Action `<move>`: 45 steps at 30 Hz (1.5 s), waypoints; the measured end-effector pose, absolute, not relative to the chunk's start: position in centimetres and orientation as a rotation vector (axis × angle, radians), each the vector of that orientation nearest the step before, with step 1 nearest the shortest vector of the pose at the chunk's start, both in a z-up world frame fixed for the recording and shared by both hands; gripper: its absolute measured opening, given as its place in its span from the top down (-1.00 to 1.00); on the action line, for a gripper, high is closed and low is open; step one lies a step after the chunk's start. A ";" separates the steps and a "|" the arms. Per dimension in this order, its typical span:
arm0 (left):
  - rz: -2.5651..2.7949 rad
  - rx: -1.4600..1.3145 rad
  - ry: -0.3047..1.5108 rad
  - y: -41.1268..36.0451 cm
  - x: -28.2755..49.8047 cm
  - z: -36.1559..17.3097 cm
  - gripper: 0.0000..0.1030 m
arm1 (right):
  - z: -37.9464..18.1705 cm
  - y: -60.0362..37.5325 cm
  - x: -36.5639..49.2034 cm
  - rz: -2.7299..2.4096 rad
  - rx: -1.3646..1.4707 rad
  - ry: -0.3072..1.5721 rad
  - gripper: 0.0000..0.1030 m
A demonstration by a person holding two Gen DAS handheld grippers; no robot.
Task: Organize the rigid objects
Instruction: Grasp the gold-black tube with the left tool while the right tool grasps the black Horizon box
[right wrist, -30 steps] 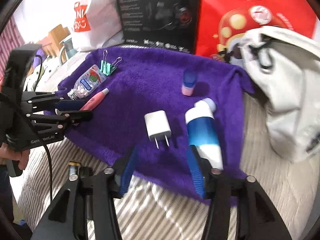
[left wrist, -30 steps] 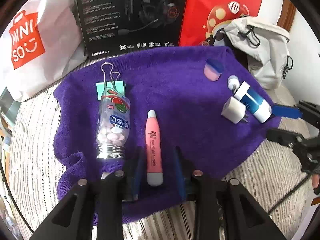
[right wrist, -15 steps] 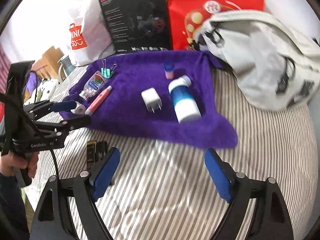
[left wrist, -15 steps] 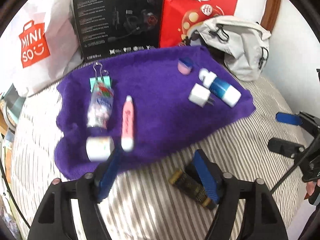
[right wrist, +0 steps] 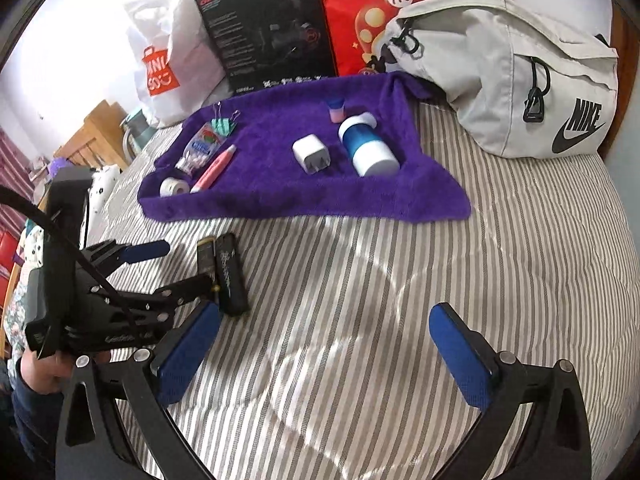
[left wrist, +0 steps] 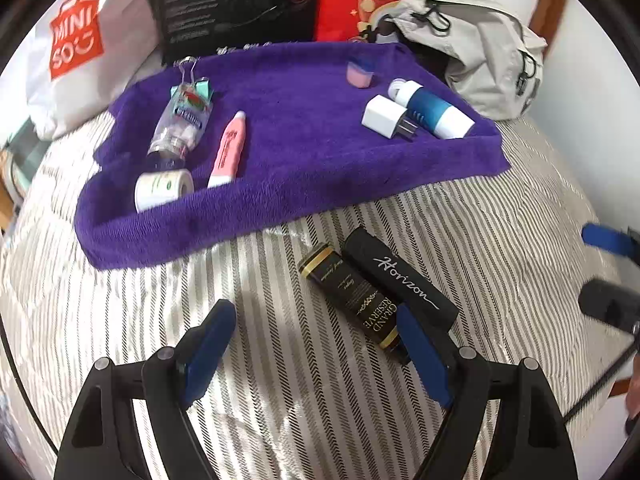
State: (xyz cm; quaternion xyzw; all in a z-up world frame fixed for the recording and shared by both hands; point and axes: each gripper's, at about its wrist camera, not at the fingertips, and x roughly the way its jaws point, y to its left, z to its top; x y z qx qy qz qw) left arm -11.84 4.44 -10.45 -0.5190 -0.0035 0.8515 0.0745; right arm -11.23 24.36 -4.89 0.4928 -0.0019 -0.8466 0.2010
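Both tongs pulled back off purple towel (left wrist: 304, 160). Left tongs (left wrist: 316, 344) now spread wide near black boxes (left wrist: 380, 284); right tongs (right wrist: 324, 344) spread, empty.

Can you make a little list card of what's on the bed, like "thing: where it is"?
purple towel: spread on the striped bed
white charger: on the towel, beside the blue-and-white bottle
pink pen: on the towel, next to the candy bottle
two black boxes: off the towel, side by side
left gripper: open, empty
right gripper: open, empty
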 end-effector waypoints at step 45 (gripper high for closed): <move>2.692 -1.501 0.049 6.4 -11.2 -10.3 0.17 | -8.4 23.5 -9.8 -2.314 1.423 0.045 -0.96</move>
